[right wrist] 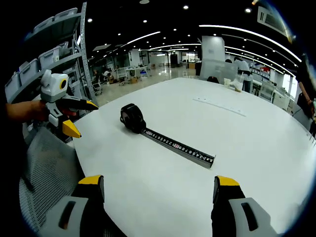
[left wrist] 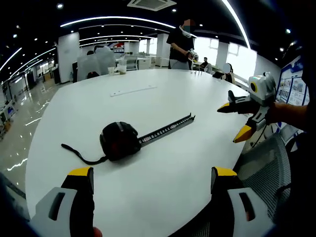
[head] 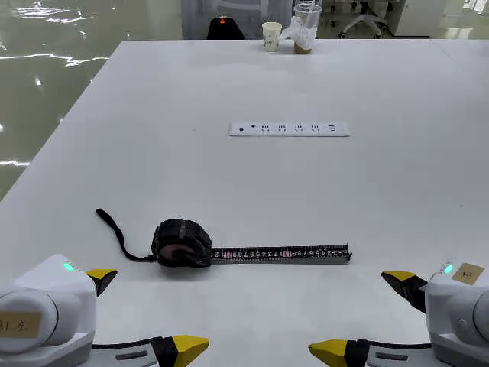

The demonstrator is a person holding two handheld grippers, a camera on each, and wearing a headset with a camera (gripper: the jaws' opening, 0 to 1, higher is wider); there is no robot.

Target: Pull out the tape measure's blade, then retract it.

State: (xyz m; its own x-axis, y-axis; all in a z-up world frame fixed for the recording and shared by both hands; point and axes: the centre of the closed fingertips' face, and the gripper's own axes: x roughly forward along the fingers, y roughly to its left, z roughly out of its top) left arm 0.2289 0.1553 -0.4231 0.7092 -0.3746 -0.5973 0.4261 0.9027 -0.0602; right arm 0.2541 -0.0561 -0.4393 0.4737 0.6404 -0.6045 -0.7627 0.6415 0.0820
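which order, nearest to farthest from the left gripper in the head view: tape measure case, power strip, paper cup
From the left gripper:
1. Tape measure case, just ahead of its jaws.
2. Power strip, farther out, to the right.
3. Paper cup, farthest back.

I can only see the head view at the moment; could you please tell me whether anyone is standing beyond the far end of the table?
Observer: Yes. In the left gripper view a person stands just past the far edge of the table.
Operator: Thank you. And what lies behind the left gripper, please?
Observer: In the right gripper view, shelving stacked with grey storage bins rises behind the left gripper.
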